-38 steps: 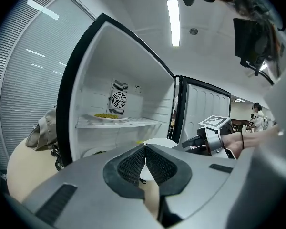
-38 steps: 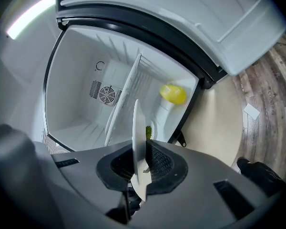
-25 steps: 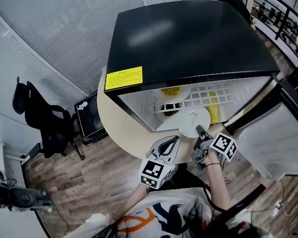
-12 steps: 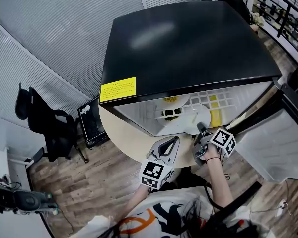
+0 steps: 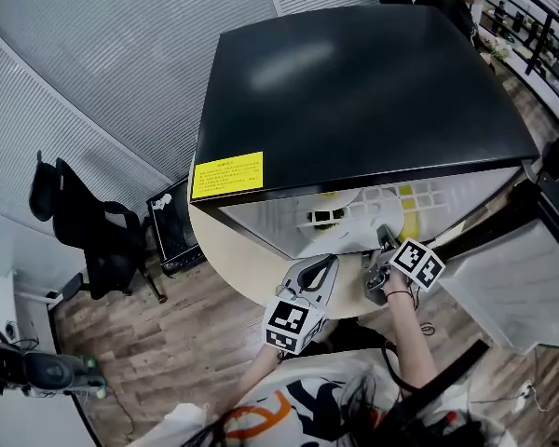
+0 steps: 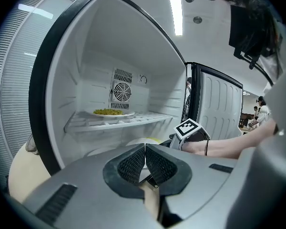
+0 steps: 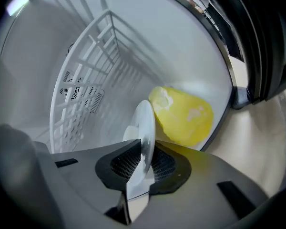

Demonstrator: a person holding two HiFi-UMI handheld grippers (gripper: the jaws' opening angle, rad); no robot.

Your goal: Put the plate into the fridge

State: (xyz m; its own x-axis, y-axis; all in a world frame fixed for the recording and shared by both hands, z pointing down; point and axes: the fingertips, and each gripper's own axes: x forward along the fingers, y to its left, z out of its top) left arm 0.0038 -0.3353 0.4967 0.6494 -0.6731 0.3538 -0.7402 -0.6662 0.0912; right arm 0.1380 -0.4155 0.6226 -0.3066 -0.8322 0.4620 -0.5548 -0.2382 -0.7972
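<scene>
Black fridge top (image 5: 354,82) bears a yellow label (image 5: 227,174), print illegible.

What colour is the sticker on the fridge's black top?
Yellow; the sticker shows best in the head view.

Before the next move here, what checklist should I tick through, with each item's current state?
1. Fridge door open: ok.
2. Plate inside the fridge, below the shelf: ok.
3. Right hand-held gripper: jaws opening, plate between them: ok.
4. Plate resting on the fridge floor: cannot tell.
5. Plate apart from the yellow object: cannot tell.
6. Left hand-held gripper shut, empty, outside the fridge: ok.
</scene>
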